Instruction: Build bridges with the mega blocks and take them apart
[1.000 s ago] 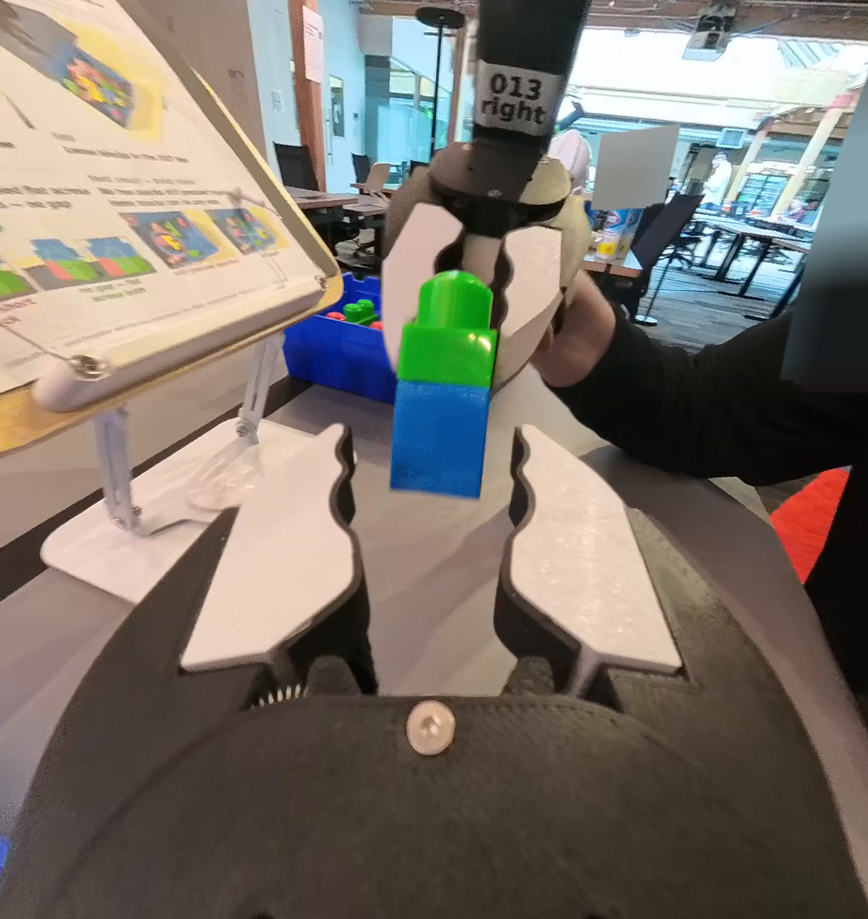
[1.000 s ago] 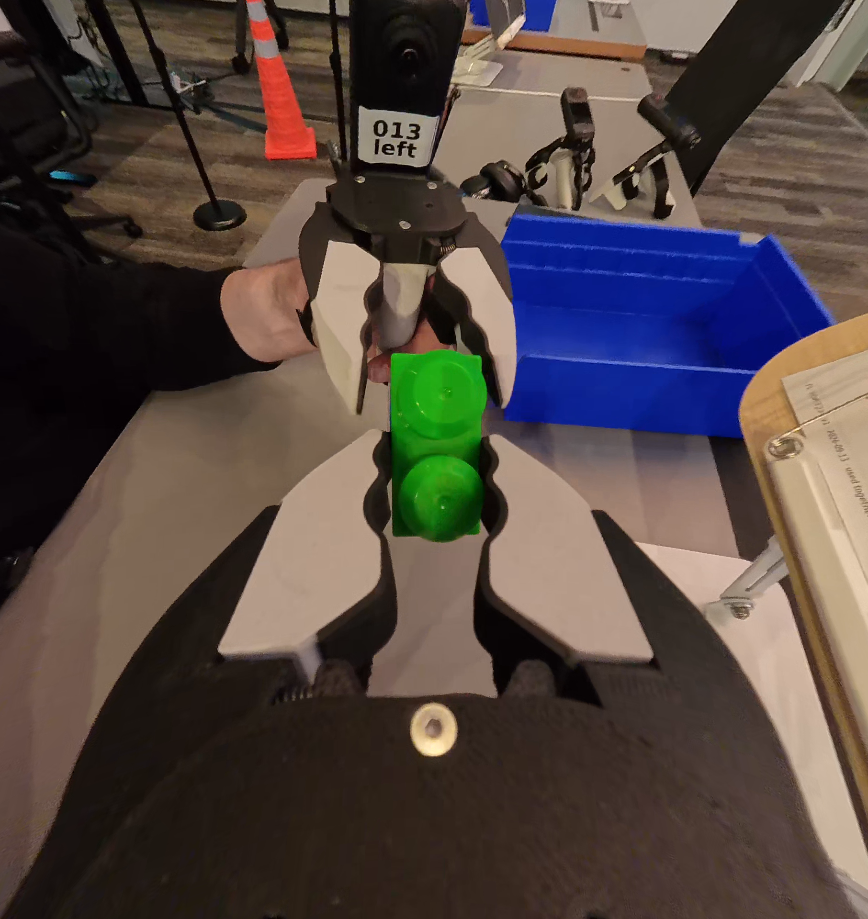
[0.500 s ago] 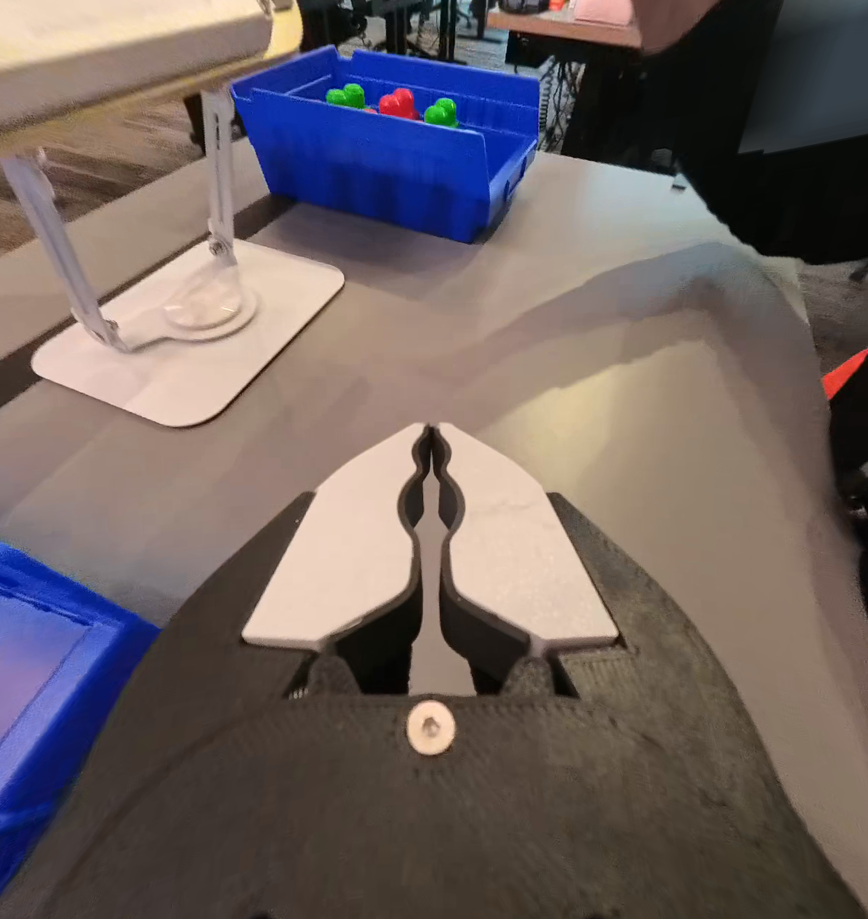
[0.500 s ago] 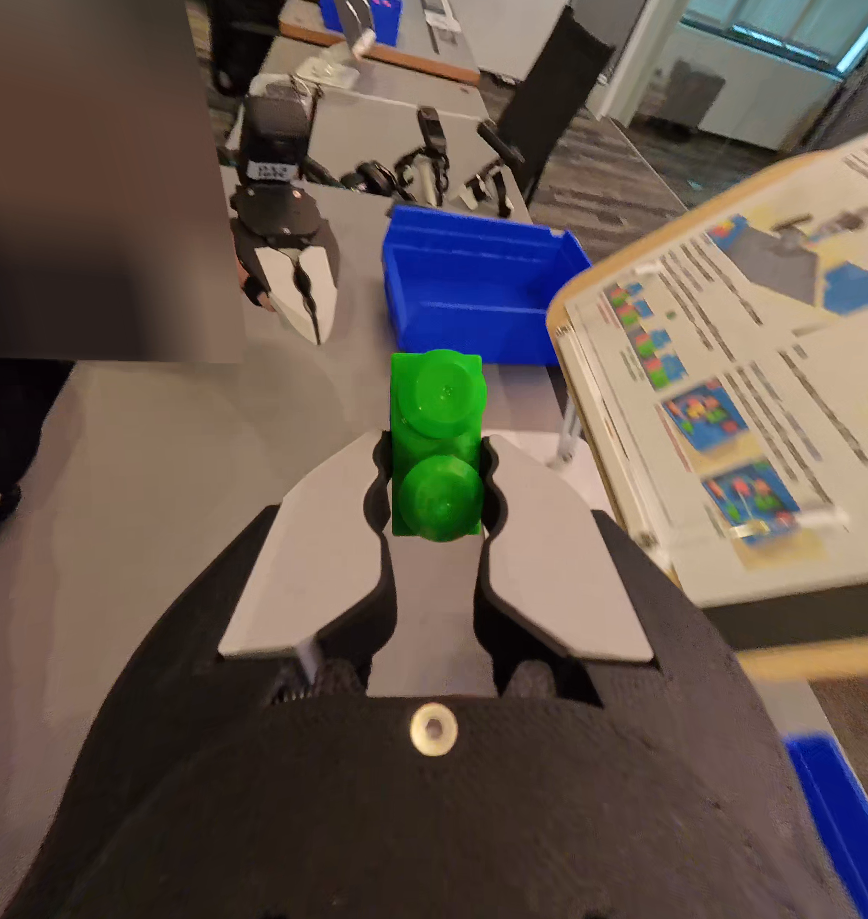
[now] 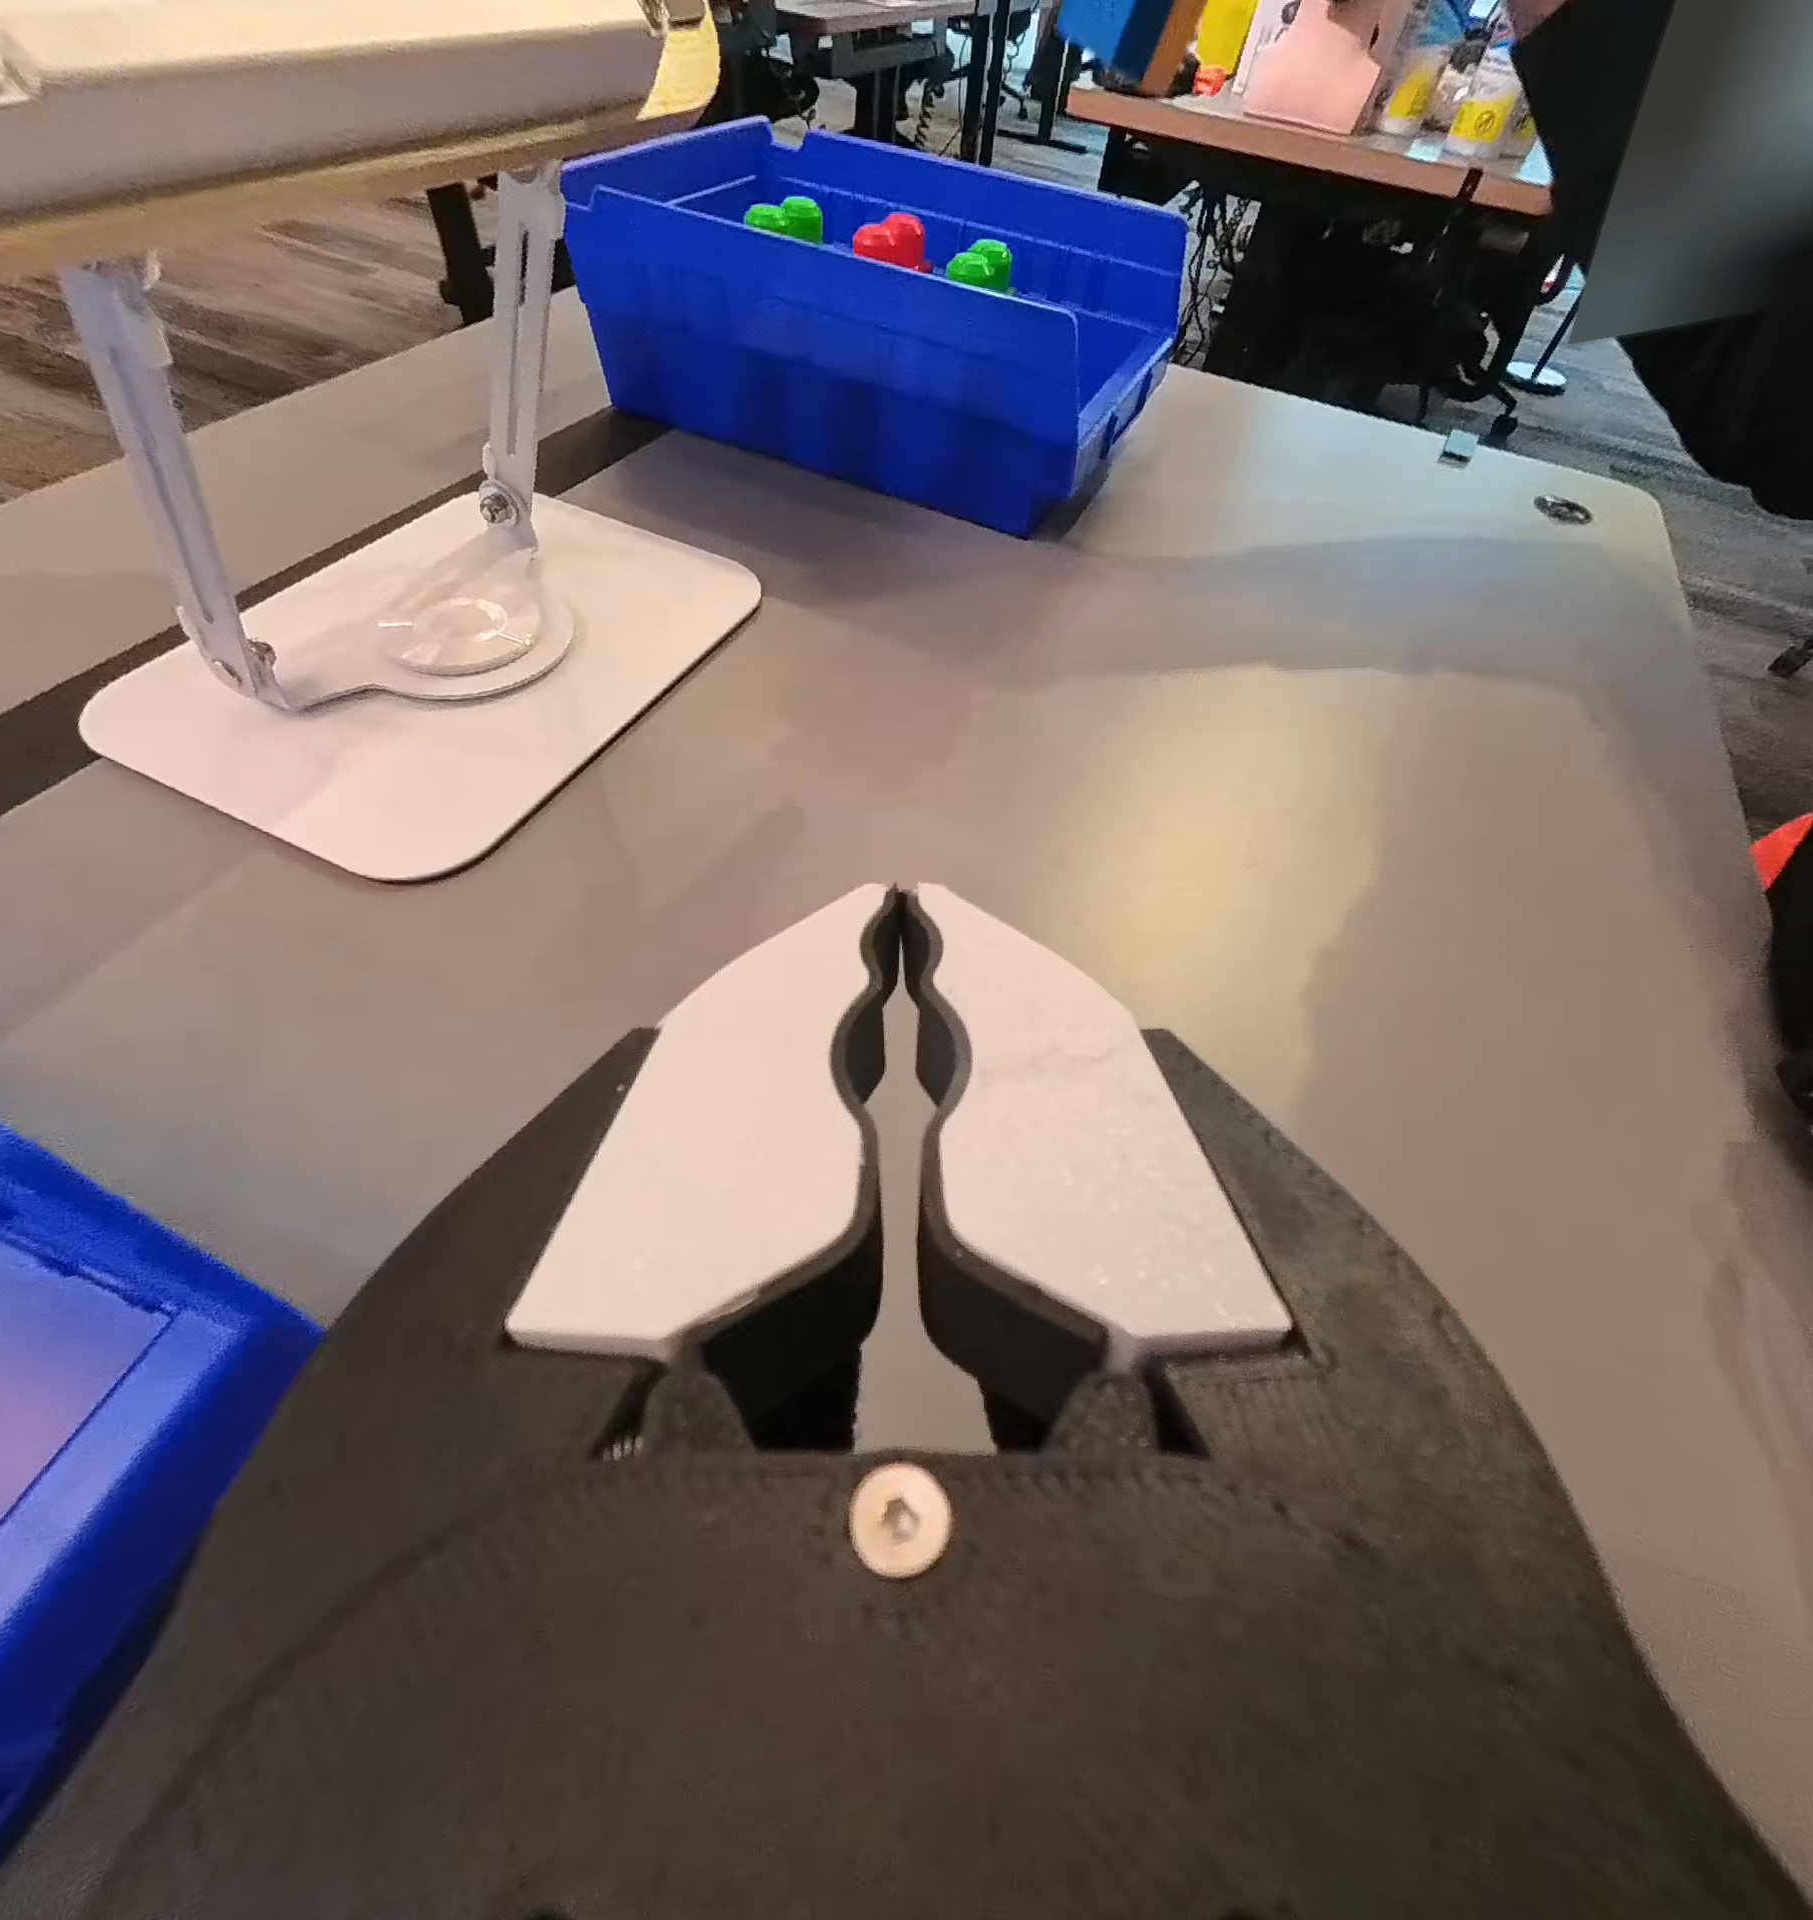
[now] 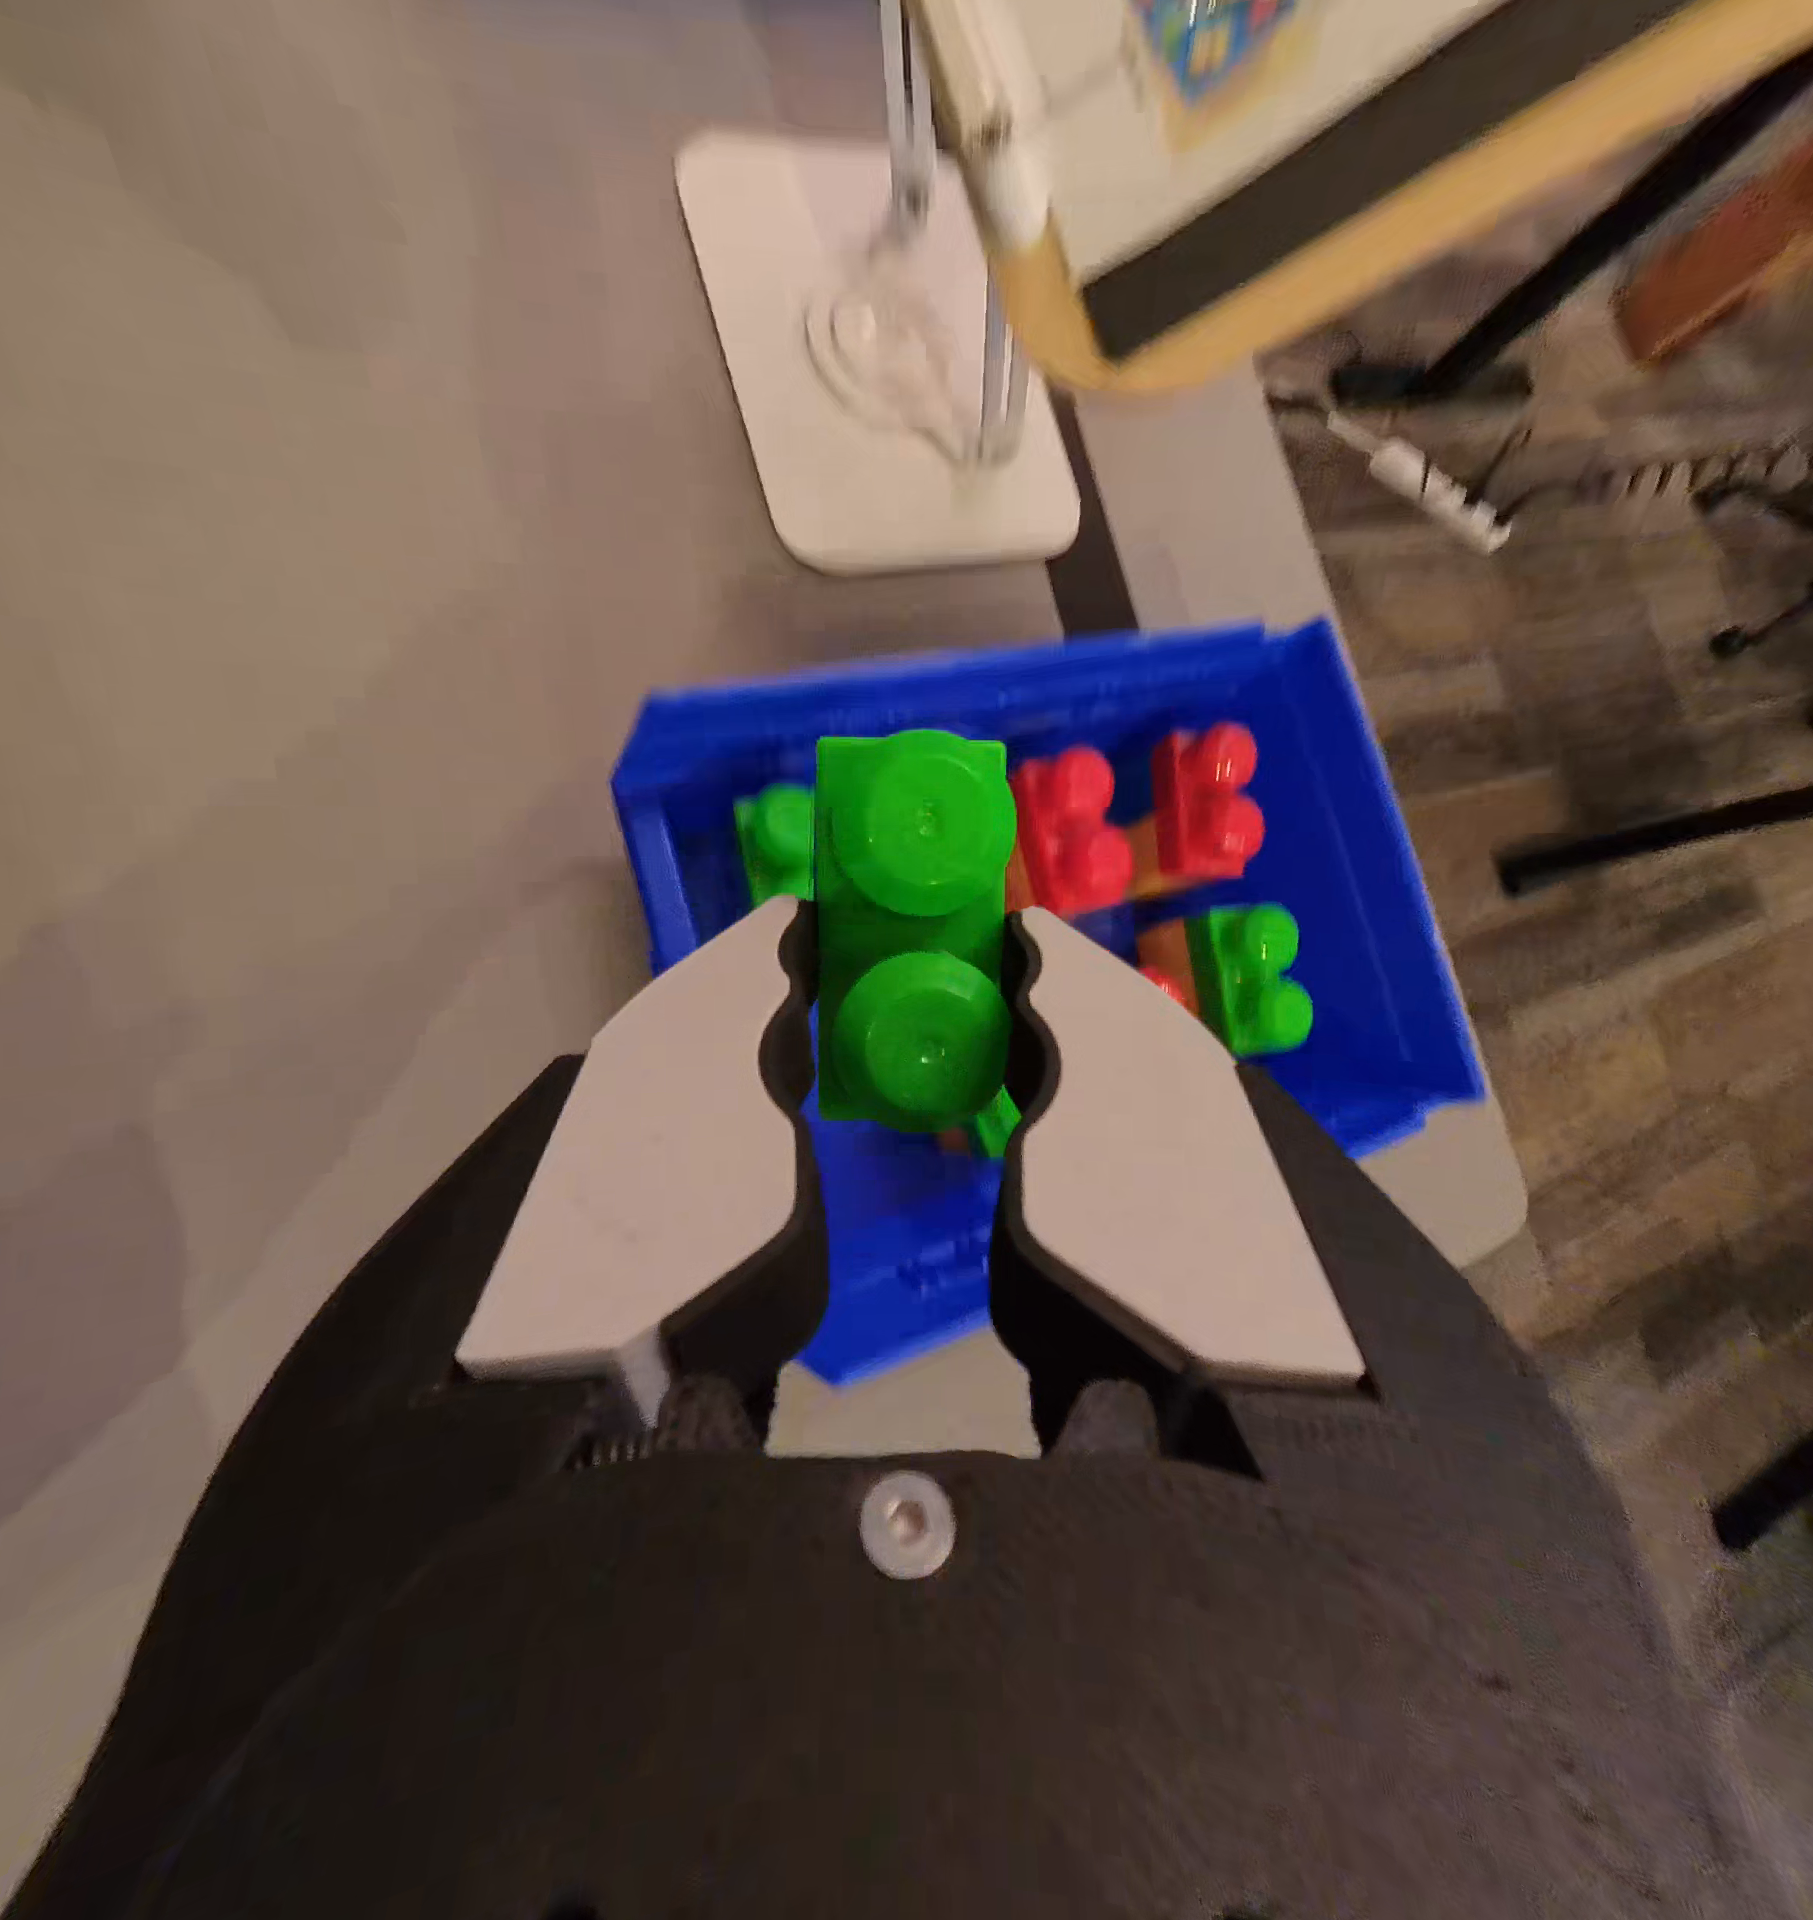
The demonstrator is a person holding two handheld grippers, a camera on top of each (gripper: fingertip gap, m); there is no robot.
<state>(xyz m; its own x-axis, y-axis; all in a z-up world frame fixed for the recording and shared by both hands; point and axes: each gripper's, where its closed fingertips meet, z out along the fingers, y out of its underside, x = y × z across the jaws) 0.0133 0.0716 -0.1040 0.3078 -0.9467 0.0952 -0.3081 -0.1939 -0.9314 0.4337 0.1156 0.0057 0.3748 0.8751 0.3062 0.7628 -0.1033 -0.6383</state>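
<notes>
Green block [image 6: 912, 925] lengthwise along pinching right tool [image 6: 907, 935], studs twd cam; left tool [image 5: 904, 896] pressed together.

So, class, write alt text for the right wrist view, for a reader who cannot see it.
The right gripper holds a green two-stud block between its jaws, above a blue bin containing red blocks and green blocks. The bin sits at the corner of a grey table, beside a white stand base.
</notes>
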